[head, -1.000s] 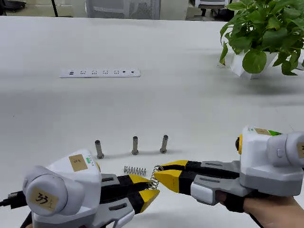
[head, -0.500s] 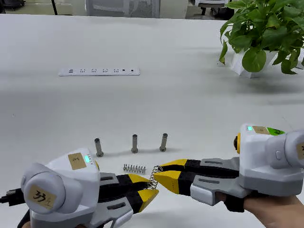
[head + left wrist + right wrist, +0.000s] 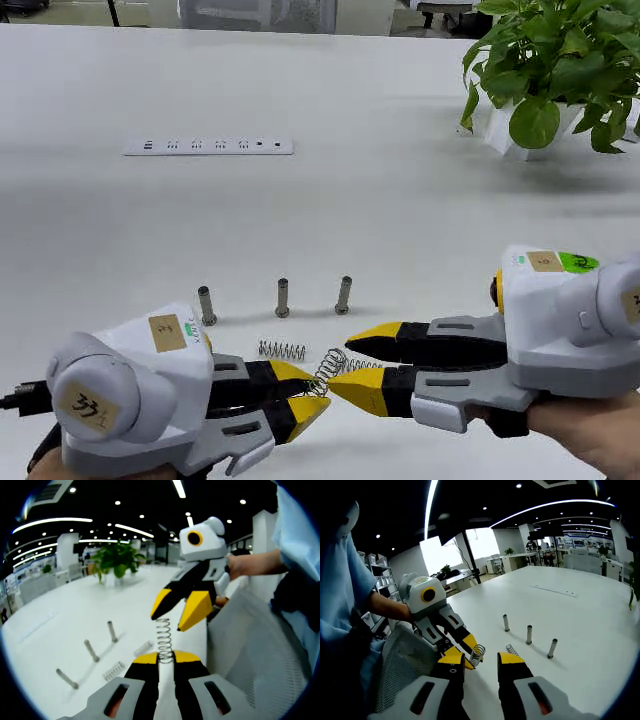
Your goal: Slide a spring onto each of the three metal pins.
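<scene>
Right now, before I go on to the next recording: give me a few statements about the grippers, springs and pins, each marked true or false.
1. The left gripper is shut on a spring. True.
2. The right gripper is shut. False: its jaws stand apart.
3. All three pins are bare. True.
4. One pin lies on its side. False: all three stand upright.
5. A power strip lies on the table beyond the pins. True.
</scene>
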`<control>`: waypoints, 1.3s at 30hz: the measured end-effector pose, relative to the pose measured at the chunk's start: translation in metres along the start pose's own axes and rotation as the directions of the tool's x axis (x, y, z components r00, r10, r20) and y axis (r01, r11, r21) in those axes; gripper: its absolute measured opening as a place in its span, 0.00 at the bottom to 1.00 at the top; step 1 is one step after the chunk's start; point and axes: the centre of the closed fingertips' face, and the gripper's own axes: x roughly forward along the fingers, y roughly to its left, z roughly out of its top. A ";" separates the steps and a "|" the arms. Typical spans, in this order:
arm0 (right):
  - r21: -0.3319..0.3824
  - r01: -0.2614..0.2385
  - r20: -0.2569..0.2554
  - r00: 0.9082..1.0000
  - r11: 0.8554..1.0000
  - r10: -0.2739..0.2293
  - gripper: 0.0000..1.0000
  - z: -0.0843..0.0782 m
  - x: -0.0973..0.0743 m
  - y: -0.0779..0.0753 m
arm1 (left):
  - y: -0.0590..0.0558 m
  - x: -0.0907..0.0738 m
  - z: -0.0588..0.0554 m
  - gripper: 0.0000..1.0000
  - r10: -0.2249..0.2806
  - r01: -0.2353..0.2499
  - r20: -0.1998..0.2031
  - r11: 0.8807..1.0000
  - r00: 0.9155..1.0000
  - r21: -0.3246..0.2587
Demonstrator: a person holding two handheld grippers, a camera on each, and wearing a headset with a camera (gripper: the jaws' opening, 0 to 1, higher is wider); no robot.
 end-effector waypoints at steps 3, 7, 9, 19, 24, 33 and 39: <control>-0.045 -0.024 -0.028 0.999 0.999 0.022 0.27 0.002 0.000 0.000 | 0.001 0.001 -0.005 0.09 -0.004 0.005 -0.025 1.000 1.000 0.025; -0.161 -0.080 -0.115 0.992 0.984 0.061 0.27 -0.002 0.002 0.004 | 0.003 0.001 -0.009 0.09 -0.018 0.021 -0.056 0.998 0.998 0.060; -0.222 -0.126 -0.160 0.983 0.967 0.091 0.28 -0.004 0.003 0.009 | 0.004 0.000 -0.008 0.09 -0.026 0.030 -0.065 0.997 0.998 0.067; -0.369 -0.254 -0.321 0.938 0.894 0.134 0.28 -0.016 0.011 0.014 | 0.000 -0.002 -0.016 0.09 -0.083 0.102 -0.149 0.986 0.985 0.129; -0.397 -0.311 -0.372 0.915 0.863 0.158 0.27 -0.019 0.016 0.019 | -0.002 -0.002 -0.019 0.09 -0.097 0.123 -0.175 0.982 0.980 0.145; -0.406 -0.382 -0.455 0.873 0.830 0.179 0.25 -0.033 0.024 0.026 | -0.011 -0.001 -0.025 0.10 -0.119 0.157 -0.212 0.973 0.970 0.172; -0.407 -0.400 -0.472 0.862 0.821 0.186 0.22 -0.036 0.029 0.029 | -0.013 0.000 -0.025 0.10 -0.126 0.167 -0.218 0.969 0.968 0.181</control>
